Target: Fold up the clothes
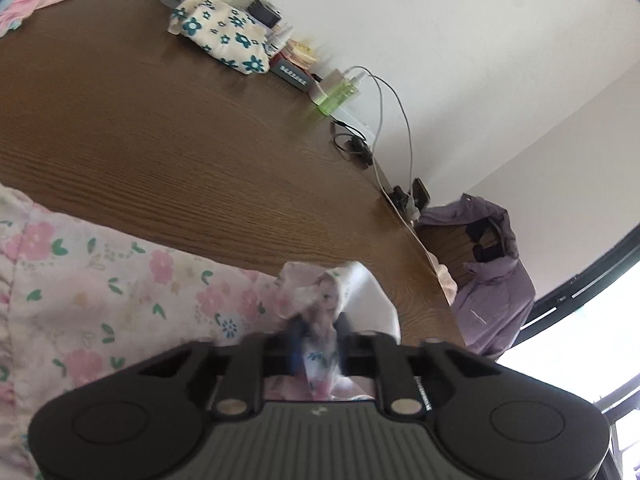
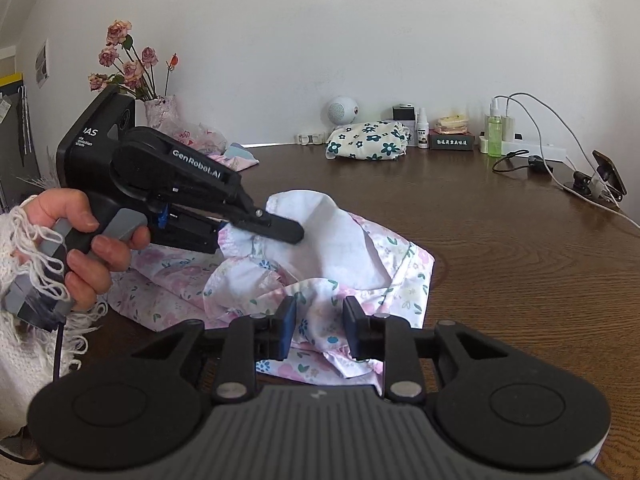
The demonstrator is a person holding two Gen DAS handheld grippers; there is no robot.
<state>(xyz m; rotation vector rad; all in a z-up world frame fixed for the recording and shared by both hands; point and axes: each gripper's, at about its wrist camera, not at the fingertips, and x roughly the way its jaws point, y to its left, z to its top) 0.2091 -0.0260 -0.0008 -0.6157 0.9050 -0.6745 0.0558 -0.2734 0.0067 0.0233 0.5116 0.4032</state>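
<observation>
On the brown table (image 2: 500,248) lies the floral garment (image 2: 332,248), and my left claw (image 1: 318,336) is clamped tight on a bunched fold of it, blurred in its own view. Only my right view shows that claw side-on, my hand (image 2: 80,240) at its handle, while my right claw (image 2: 320,324) stands narrowly apart astride the near hem, its pads not plainly pressing. Only the left view shows a purple jacket (image 1: 492,280) beyond the table's edge.
</observation>
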